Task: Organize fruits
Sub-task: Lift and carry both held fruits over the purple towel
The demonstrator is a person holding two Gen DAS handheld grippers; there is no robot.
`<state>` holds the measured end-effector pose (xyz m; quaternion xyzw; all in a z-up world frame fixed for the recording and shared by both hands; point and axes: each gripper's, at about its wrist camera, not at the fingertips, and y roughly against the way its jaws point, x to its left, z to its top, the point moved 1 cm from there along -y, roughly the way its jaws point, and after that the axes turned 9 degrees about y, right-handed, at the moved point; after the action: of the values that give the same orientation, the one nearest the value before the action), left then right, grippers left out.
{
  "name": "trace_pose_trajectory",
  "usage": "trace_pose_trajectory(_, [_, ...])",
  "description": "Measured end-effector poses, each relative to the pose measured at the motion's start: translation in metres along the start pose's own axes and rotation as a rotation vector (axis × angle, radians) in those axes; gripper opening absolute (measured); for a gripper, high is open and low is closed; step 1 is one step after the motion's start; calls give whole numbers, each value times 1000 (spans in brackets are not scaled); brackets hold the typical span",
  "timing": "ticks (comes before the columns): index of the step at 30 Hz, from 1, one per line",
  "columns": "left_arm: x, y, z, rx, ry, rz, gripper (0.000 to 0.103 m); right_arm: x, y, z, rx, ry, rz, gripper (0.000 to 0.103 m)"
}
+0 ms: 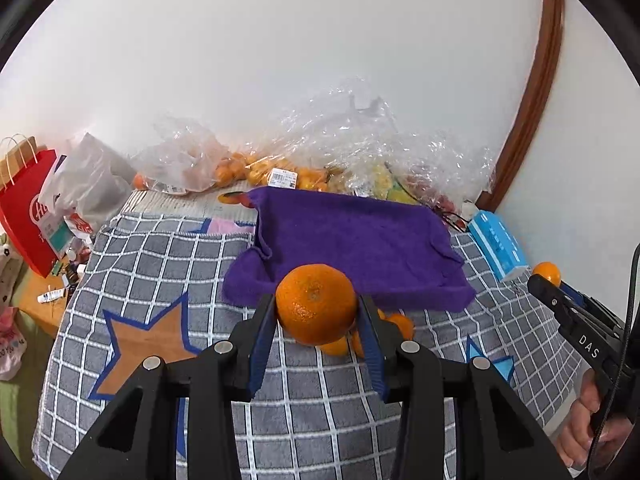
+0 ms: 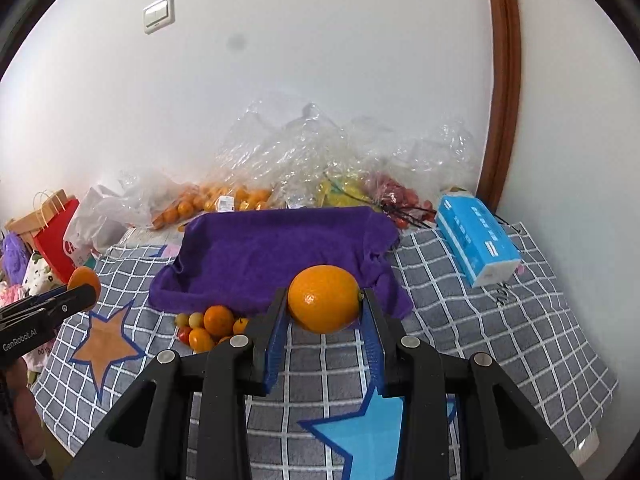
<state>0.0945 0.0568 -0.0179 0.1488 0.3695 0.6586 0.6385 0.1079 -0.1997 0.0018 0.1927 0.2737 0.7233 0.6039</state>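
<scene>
Right gripper [image 2: 325,300] jaws clamp an orange [image 2: 324,298] in front of the purple towel [image 2: 276,256]; small fruit pile [image 2: 208,326] lies left of it.

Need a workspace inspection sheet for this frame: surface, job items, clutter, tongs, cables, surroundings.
Surface: grey checked blanket with star patches.
Job's things: purple towel-lined tray, empty; small fruit pile at its near edge; bagged fruit by the wall.
Clutter: blue tissue pack; red paper bag; loose plastic bags.
Tongs: left tongs shut on orange; right tongs shut on second orange; both are above the blanket.
Cables: black cable along the right tongs' handle.
Surroundings: white wall, light switch, wooden door frame.
</scene>
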Motion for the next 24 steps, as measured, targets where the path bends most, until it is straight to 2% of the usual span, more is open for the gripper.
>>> trace_pose_trajectory(13, [-10,-30,55,-23,-14,-2,39,-13,-45,50,-16,-13,-7,35])
trace_pose_trajectory(24, [-13,-58,85,-25,-13,-1,39,-18,-83,72,-7,-2,-6,35])
